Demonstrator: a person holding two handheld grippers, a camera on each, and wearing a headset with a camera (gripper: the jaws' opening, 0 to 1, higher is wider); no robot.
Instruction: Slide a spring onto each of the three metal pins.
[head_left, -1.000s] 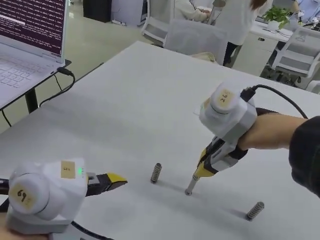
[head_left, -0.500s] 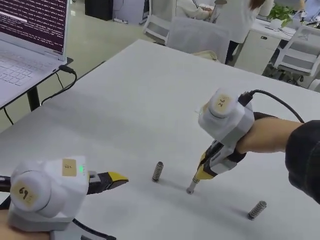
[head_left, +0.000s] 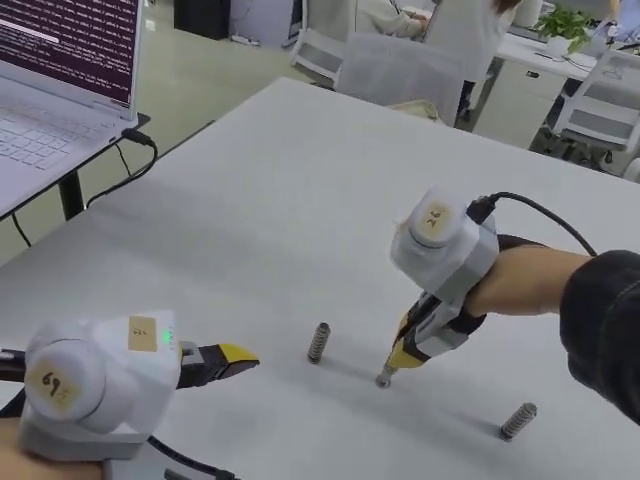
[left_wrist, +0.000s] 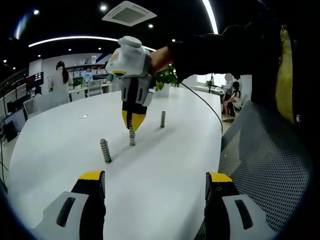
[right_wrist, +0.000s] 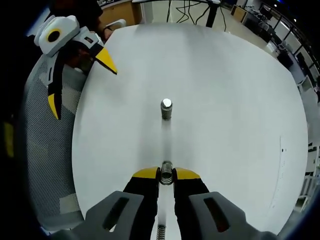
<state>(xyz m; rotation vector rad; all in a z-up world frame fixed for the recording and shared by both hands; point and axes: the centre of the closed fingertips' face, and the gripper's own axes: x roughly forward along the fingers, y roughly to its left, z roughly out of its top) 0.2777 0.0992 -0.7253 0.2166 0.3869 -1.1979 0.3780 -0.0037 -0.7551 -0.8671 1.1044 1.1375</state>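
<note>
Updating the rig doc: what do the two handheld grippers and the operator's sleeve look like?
Both: white boxy housings with round caps, black tongs with yellow tips. Left gripper marked 69, green light; right gripper marked 26, black cable. Dark sleeve.

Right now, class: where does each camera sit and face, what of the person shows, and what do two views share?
Head view: on the headset, down at the table; right hand, sleeve.
Left gripper view: on the left tool, facing the right tool; an arm.
Right gripper view: along the right tool, shut on a spring.
All three share that spring.
</note>
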